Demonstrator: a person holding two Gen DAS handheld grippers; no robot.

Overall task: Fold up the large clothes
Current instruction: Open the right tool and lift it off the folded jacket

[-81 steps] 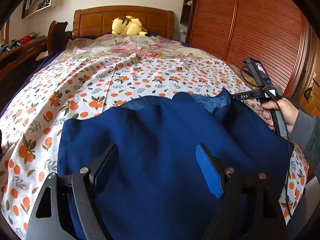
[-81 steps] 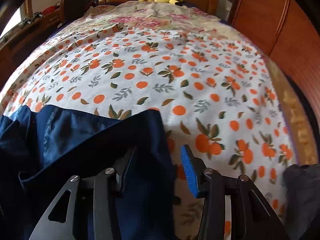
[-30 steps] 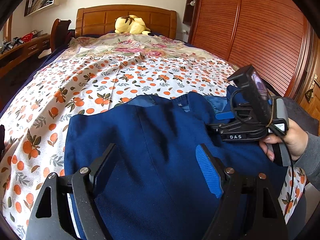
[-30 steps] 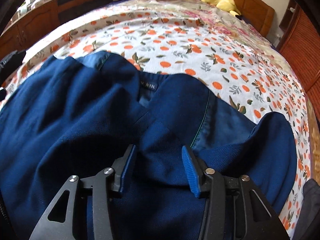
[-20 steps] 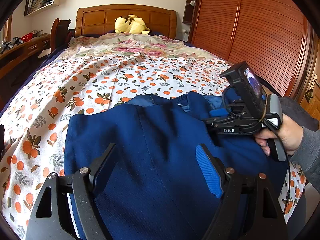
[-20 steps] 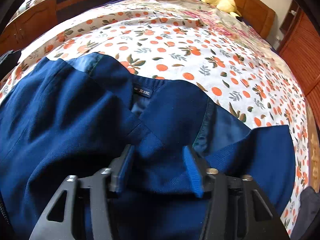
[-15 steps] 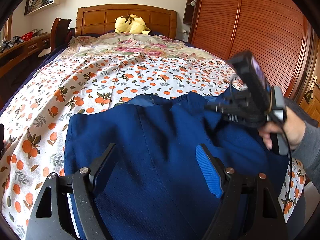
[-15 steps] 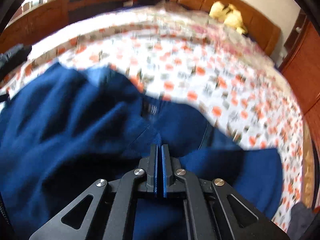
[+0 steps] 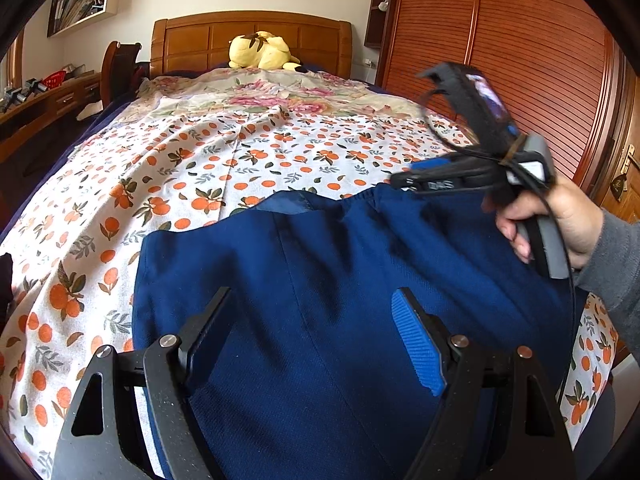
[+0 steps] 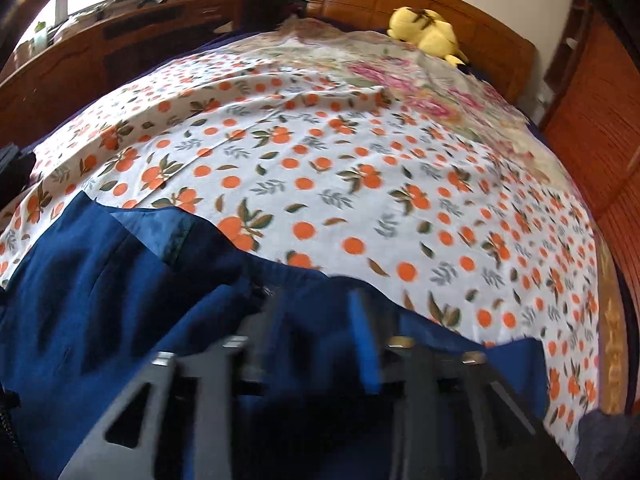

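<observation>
One large garment is in play: a dark blue piece of clothing (image 9: 320, 280) spread over the near end of the bed (image 9: 200, 160), filling the lower half of both views. Its far edge, toward the middle of each frame, shows a paler lining and a waistband-like hem lying on the orange-print sheet (image 10: 360, 184). Whether it has been folded once already I cannot tell; it reads as a broad, fairly flat layer with soft creases, so most of the folding looks still to do.

At the bottom of the left wrist view, the left gripper (image 9: 316, 340) hangs over the cloth with its jaws wide apart, nothing pressed between them. The right gripper (image 10: 316, 332), blurred at the bottom of its own view, has just been opening; its jaws stand apart above the fabric's upper edge, and no cloth appears pinched. In the left view it sits at the right of the frame, held by a hand (image 9: 560, 224) in a grey sleeve, over the garment's far right corner.

A yellow plush toy (image 9: 260, 52) rests by the headboard, well apart from the work.
</observation>
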